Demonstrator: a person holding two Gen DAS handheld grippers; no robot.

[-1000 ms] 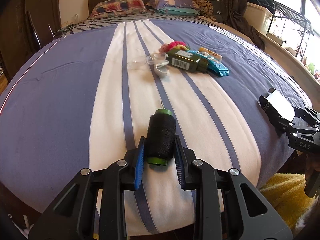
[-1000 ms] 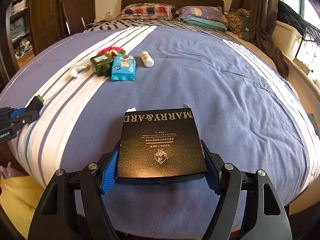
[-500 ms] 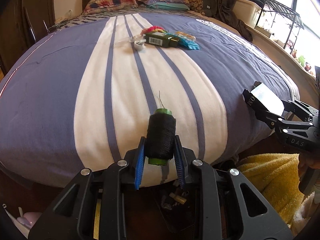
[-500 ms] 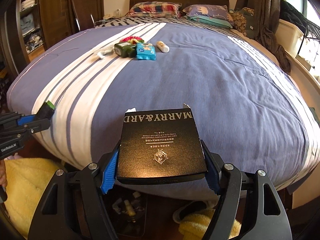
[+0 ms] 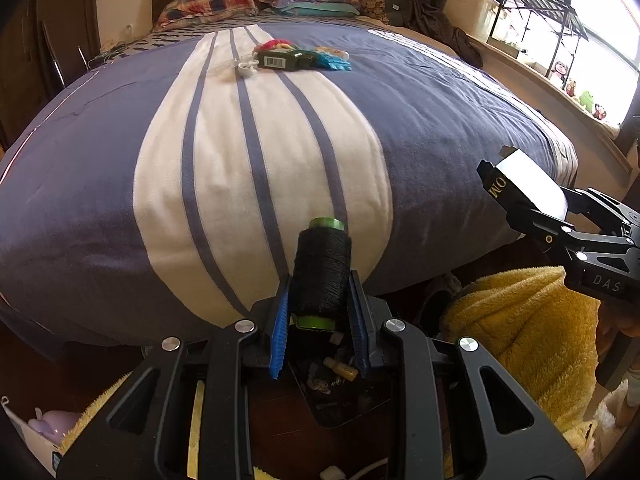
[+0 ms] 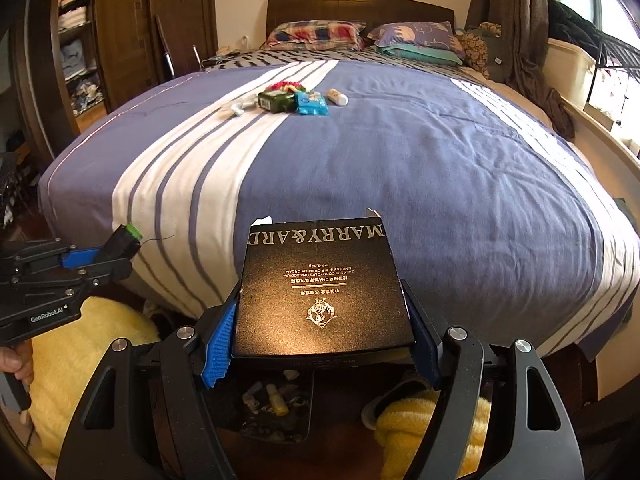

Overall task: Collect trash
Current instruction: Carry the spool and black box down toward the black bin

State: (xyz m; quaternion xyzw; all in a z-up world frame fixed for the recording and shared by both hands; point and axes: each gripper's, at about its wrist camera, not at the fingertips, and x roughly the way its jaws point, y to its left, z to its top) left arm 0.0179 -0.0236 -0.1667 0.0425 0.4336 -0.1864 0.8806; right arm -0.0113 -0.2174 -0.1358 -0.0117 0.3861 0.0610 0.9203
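Observation:
My left gripper (image 5: pixel 320 312) is shut on a black thread spool (image 5: pixel 321 272) with green ends, held off the foot of the bed above a dark trash bin (image 5: pixel 340 396) on the floor. My right gripper (image 6: pixel 320 332) is shut on a flat black "MARRY&ARD" box (image 6: pixel 320 292), held above the same bin (image 6: pixel 276 404). Each gripper shows in the other's view: the right one (image 5: pixel 520 200) and the left one (image 6: pixel 116 248). More trash lies far up the bed: a green packet (image 6: pixel 276 101), a blue packet (image 6: pixel 312 105), a small white bottle (image 6: pixel 337 97).
The blue-and-white striped bed (image 6: pixel 400 152) fills both views. Yellow fluffy fabric (image 5: pixel 520 328) lies on the floor around the bin. A wardrobe (image 6: pixel 80 48) stands at the left, a window ledge (image 5: pixel 560 80) at the right. Pillows (image 6: pixel 320 34) lie at the headboard.
Both grippers have pulled back from over the bed past its foot edge. The floor, the bin and the yellow fabric have come into view below them. Both still hold their objects.

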